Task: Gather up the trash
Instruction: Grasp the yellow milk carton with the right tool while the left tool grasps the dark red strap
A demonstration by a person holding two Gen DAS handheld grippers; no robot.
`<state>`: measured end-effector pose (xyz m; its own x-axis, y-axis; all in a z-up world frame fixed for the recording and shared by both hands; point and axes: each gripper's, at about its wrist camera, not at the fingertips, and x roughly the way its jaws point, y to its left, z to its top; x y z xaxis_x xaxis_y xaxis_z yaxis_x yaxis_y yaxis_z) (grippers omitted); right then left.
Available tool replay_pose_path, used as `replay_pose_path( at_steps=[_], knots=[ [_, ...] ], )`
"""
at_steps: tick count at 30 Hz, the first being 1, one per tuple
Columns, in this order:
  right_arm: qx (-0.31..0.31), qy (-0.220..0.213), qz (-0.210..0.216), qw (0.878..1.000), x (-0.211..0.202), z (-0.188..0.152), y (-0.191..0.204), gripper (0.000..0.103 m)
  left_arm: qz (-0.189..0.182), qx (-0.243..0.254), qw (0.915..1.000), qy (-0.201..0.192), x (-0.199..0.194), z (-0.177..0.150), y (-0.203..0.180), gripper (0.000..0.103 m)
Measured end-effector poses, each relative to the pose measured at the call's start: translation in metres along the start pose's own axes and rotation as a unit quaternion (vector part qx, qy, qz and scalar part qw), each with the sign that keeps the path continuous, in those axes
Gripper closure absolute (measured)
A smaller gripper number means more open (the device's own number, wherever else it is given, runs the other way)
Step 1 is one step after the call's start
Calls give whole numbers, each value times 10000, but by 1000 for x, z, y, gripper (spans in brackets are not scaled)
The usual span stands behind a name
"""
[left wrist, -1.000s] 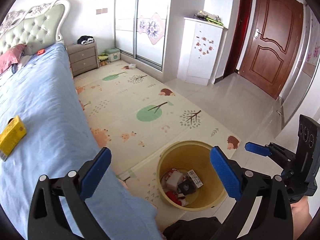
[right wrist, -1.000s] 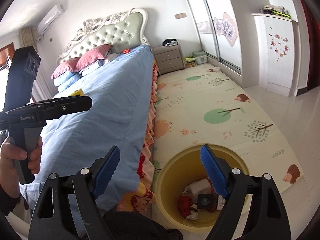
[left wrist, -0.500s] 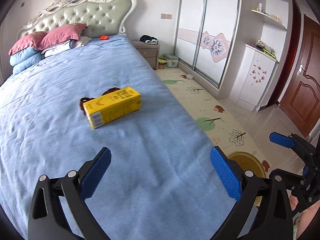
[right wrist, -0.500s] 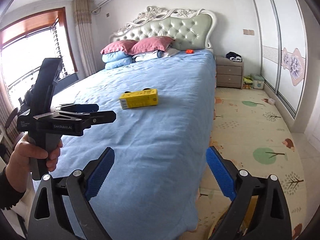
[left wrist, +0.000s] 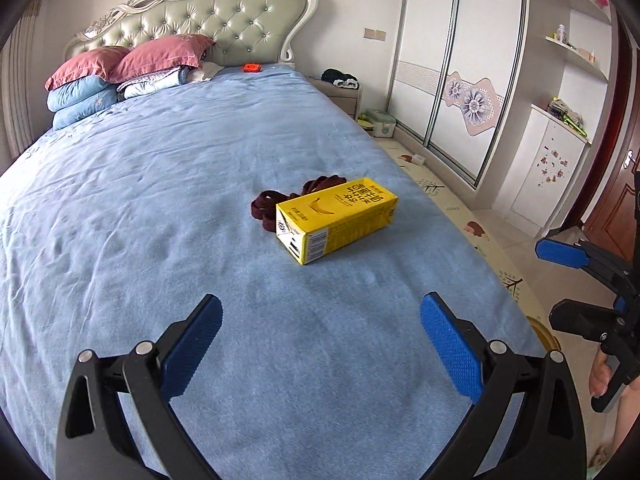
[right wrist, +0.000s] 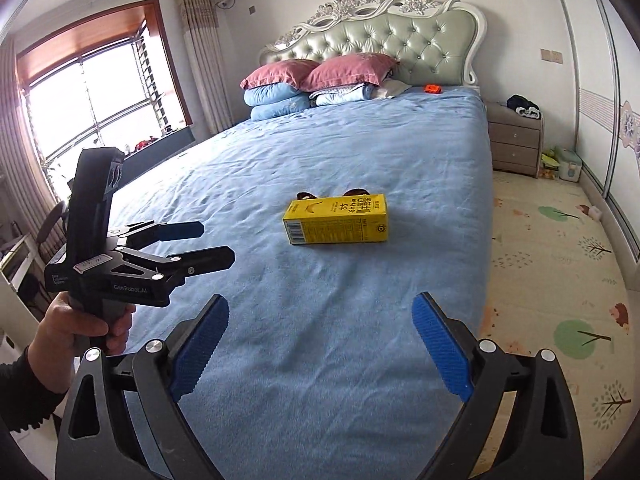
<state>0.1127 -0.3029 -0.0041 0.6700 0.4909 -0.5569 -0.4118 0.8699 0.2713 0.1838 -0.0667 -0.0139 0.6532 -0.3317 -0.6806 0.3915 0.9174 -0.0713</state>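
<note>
Yellow carton (left wrist: 336, 220) flat near bed's (left wrist: 120, 208) right edge, long axis crosswise, dead ahead of left gripper (left wrist: 320, 344) (right gripper (right wrist: 320, 344) alongside); both 2 spread, empty.

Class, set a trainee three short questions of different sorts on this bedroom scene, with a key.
1. True or false: the yellow carton stands upright on the bed.
2. Which gripper holds something? A left B right C neither
3. Fill in: behind the carton lies a dark ___ band.

Key: 1 false, it lies on its side. 2 C, both are open and empty. 3 red.
</note>
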Motion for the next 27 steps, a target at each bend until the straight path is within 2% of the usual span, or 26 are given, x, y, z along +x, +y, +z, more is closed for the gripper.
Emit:
replay_pose_path(
  at_steps=[7, 15, 18, 20, 22, 27],
  knots=[
    [-299, 313, 332, 9985, 56, 29, -7, 12, 50, -153, 9998, 71, 24, 13, 36, 4],
    [-596, 452, 349, 9966, 106, 65, -29, 11, 156, -159, 9998, 12, 50, 46, 63, 4],
    [-521, 523, 619, 9953, 123, 75, -40, 10, 131, -177, 9998, -31, 56, 52, 66, 4],
    [-366, 668, 1007, 9920, 137, 82, -50, 9, 125, -192, 9997, -41, 59, 52, 68, 4],
    [-291, 752, 1202, 9895, 150, 89, -56, 9, 96, -213, 9997, -26, 61, 50, 68, 4],
    [-675, 829, 1515, 9827, 166, 104, -54, 8, 120, -159, 9998, 0, 64, 49, 69, 4]
  ],
)
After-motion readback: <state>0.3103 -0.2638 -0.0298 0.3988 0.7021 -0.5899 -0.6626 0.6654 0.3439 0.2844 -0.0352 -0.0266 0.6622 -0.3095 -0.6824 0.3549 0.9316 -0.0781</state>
